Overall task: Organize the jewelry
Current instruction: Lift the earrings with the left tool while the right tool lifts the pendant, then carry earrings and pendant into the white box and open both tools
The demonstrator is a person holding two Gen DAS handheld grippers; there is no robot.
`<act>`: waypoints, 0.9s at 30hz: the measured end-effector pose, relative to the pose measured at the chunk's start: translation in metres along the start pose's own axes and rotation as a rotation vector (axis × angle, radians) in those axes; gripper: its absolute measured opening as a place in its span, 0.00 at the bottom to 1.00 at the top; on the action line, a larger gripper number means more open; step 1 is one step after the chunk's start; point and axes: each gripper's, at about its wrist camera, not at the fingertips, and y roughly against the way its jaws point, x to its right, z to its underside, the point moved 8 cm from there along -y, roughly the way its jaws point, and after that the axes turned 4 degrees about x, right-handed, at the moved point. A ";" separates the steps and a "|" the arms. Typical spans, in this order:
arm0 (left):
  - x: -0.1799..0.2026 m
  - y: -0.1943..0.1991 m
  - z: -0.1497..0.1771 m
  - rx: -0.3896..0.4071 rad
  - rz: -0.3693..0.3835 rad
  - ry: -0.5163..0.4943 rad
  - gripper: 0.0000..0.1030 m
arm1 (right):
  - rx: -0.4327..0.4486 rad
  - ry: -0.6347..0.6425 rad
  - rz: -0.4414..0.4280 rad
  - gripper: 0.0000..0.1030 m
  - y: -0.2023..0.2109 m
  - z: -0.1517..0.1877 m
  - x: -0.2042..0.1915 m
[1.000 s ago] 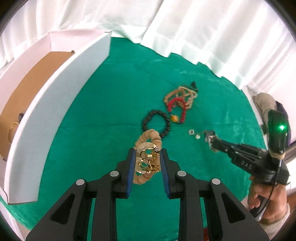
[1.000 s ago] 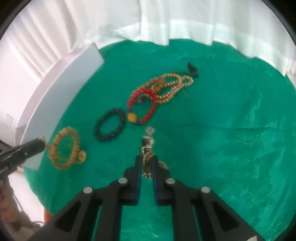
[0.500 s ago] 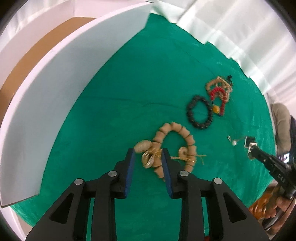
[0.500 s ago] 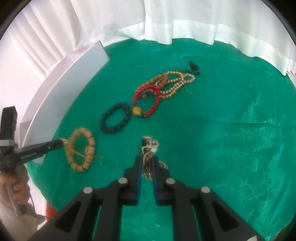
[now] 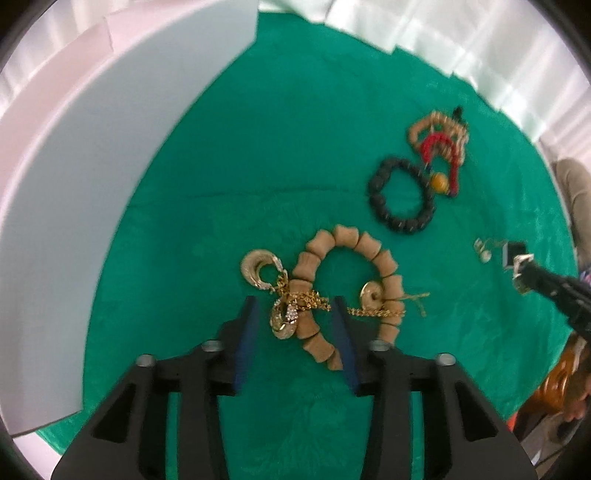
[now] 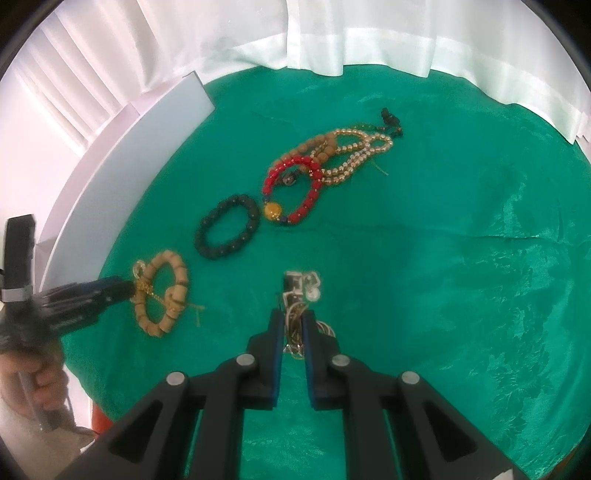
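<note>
The left gripper (image 5: 295, 314) has dropped closer to the green cloth (image 5: 277, 147) since the earlier frame, so the wooden bracelet (image 5: 354, 243) looms larger and the white box wall (image 5: 92, 184) fills the left side, hiding the brown inside seen before. Its jaws have just been closing, yet they stand apart. The tangle of gold jewellery (image 5: 284, 314) and one side of the wooden bracelet lie between them on the cloth, with no pad clearly pressing. The right gripper (image 6: 293, 321) is clamped narrowly on a chain bundle (image 6: 293, 332), with a small tag (image 6: 293, 282) just beyond its tips. Any print on the tag, and the lettering on the left gripper's side, is too blurred to read. Only the right wrist view shows the hand (image 6: 33, 384) on the left gripper's handle and the pinched chains. It also separates the black bracelet (image 6: 227, 230), the red bracelet (image 6: 295, 192) and the pale bead strands (image 6: 354, 151) below the white curtain (image 6: 369, 33). Only the left wrist view resolves the gold hoop and chain draped over the wooden beads.
</note>
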 end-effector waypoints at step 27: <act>0.023 0.178 -0.036 0.271 0.287 0.056 0.05 | 0.134 0.094 -0.049 0.10 0.078 -0.026 -0.041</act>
